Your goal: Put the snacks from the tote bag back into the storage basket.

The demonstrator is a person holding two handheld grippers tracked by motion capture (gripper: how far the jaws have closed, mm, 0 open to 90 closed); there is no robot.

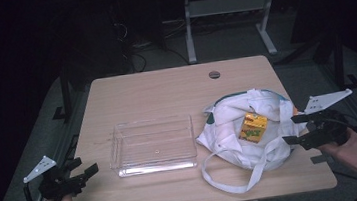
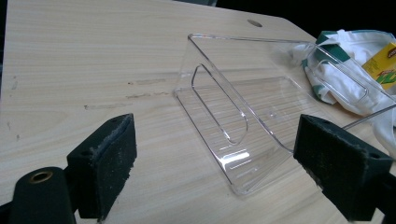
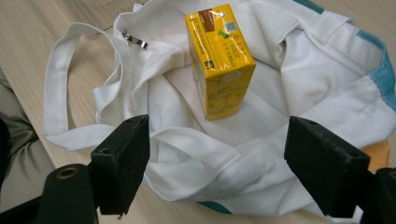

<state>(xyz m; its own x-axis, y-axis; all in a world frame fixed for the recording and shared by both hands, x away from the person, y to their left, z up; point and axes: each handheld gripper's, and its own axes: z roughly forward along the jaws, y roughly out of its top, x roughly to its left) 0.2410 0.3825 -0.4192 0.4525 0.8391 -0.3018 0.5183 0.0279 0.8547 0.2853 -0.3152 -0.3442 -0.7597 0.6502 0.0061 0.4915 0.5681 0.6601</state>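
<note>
A pale wood-grain counter [image 1: 165, 89] with rounded corners is standing in a dim room, a small round cable hole [image 1: 214, 74] sitting near its far edge. Beyond it, grey metal legs of another desk [image 1: 189, 29] and loose cables are lying on a grey floor.

Near the middle of the counter, a clear plastic tray [image 1: 152, 146] is resting flat; it is rectangular and hard, with glossy walls and oval grip cut-outs in its ends. Just to its right, a soft white cloth bag [image 1: 229, 125] with teal trim is lying crumpled and open, its long flat handles trailing toward the near edge. A small yellow drink carton [image 1: 252, 127] is sitting in the folds of the bag, a boxy, printed pack with a foil straw hole on top.

The left hand-held gripper [image 1: 89, 171] is hanging at the near left corner, its jaws standing wide apart with nothing between them, pointing toward the tray's left end and well short of it. The right hand-held gripper [image 1: 294, 128] is hovering at the bag's right edge, its jaws fully spread and gripping nothing; in the right gripper view the carton [image 3: 218, 60] is standing beyond the black foam-faced pads [image 3: 125, 163], apart from them.
</note>
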